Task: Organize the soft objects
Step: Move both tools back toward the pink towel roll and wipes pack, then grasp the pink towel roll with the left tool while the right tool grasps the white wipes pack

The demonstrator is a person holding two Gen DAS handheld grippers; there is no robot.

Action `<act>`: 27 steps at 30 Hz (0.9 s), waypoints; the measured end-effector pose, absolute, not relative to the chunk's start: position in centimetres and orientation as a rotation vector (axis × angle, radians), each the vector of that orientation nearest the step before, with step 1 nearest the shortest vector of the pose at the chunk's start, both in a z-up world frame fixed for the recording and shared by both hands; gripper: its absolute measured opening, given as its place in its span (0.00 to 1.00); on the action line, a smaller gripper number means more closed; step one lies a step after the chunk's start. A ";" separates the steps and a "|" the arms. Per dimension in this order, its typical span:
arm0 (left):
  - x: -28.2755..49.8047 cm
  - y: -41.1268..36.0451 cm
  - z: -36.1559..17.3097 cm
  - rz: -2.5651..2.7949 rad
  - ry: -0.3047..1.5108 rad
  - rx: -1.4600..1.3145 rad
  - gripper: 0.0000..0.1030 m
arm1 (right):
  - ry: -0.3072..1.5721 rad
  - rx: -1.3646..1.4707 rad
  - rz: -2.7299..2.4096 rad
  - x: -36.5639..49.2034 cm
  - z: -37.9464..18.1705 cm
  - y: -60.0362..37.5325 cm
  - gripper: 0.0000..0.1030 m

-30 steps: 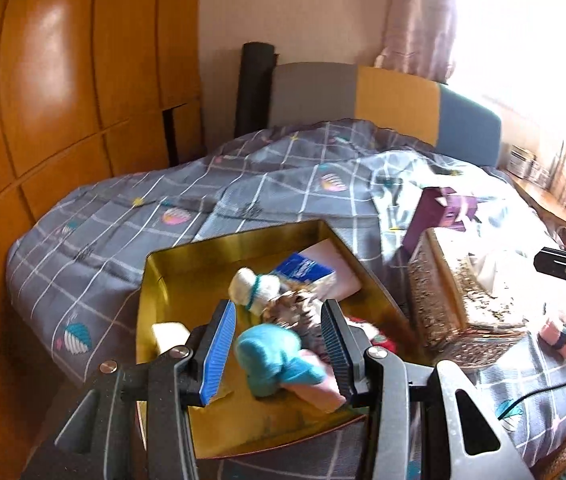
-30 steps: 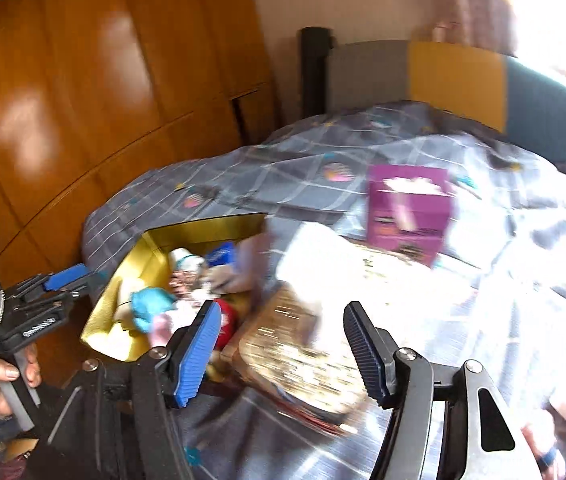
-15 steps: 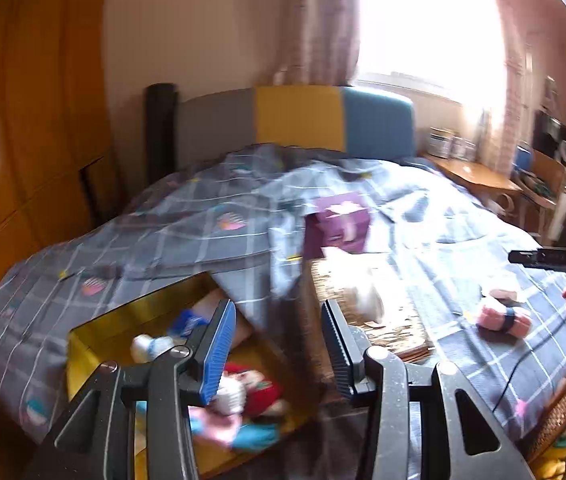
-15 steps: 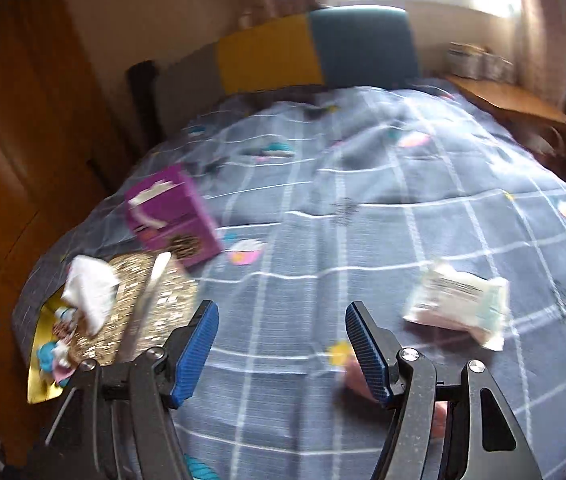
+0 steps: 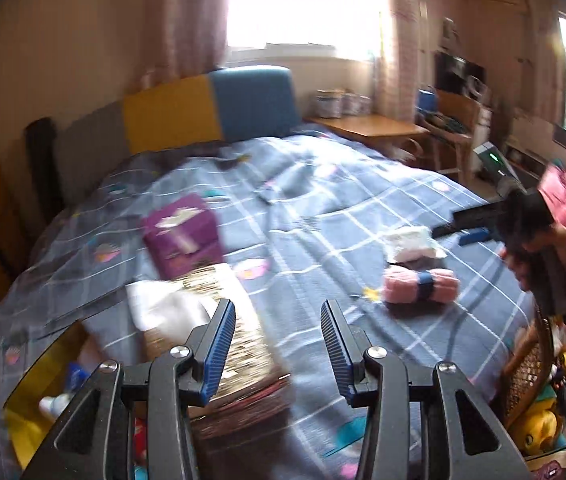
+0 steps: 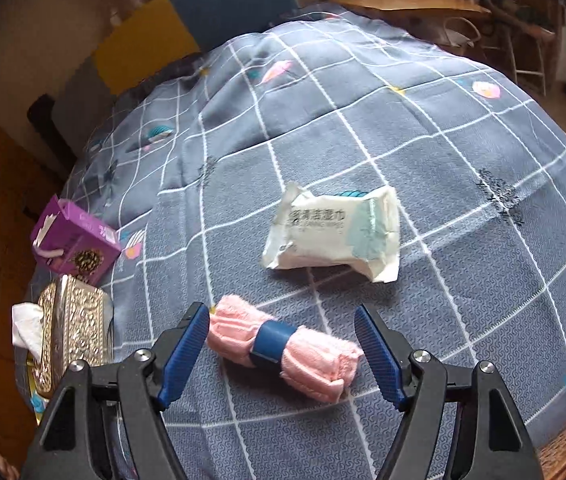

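Note:
A rolled pink towel [image 6: 283, 350] with a blue band lies on the grey checked bedspread [image 6: 363, 120]. My right gripper [image 6: 281, 354] hangs just over it, jaws opening, the roll between the blue pads but not pressed. A white wet-wipe pack [image 6: 333, 232] lies just beyond. My left gripper [image 5: 277, 350] is open and empty above the bed, near the ornate gold tissue box [image 5: 223, 320]. The pink towel [image 5: 421, 286] and the wipe pack [image 5: 411, 242] show to its right, with the right gripper [image 5: 473, 224] beyond them. A yellow box [image 5: 31, 392] holding small soft toys sits at lower left.
A purple tissue box [image 6: 73, 240] and the gold tissue box [image 6: 73, 332] stand at the bed's left side. A headboard in grey, yellow and blue [image 5: 211, 108], a wooden bedside table [image 5: 367, 126] and a wicker basket [image 5: 531, 372] with toys border the bed.
Both grippers swung right, away from the yellow box. The right one came down over the pink towel and its jaws widened. The left one now faces the bed's middle.

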State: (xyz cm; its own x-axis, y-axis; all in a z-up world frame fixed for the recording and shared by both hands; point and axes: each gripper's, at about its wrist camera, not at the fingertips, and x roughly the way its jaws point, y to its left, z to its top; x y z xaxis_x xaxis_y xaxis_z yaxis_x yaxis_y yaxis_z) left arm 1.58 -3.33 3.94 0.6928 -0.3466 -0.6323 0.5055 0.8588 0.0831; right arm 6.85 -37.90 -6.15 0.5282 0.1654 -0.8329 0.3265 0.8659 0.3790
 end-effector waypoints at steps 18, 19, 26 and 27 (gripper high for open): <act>2.0 -24.9 -6.6 -0.908 0.619 0.940 0.78 | 0.977 0.640 -0.139 5.8 -5.9 -43.4 0.77; 1.9 -25.8 -7.1 -0.920 0.596 0.984 0.79 | 0.978 0.640 -0.135 5.9 -5.9 -43.7 0.77; 2.5 -29.4 -9.5 -1.039 0.565 1.122 0.81 | 0.995 0.618 -0.118 6.6 -6.2 -45.4 0.77; 2.7 -29.7 -9.7 -1.053 0.569 1.125 0.81 | 0.997 0.612 -0.107 6.8 -6.1 -45.5 0.77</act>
State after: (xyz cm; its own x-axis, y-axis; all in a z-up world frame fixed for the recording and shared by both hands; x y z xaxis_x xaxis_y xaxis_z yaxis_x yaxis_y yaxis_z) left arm 2.70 -29.70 -9.71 0.4310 -0.3856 -0.8158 0.8936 0.0570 0.4451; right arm 6.82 -45.51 -6.14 0.5526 0.1877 -0.8121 0.3552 0.8284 0.4332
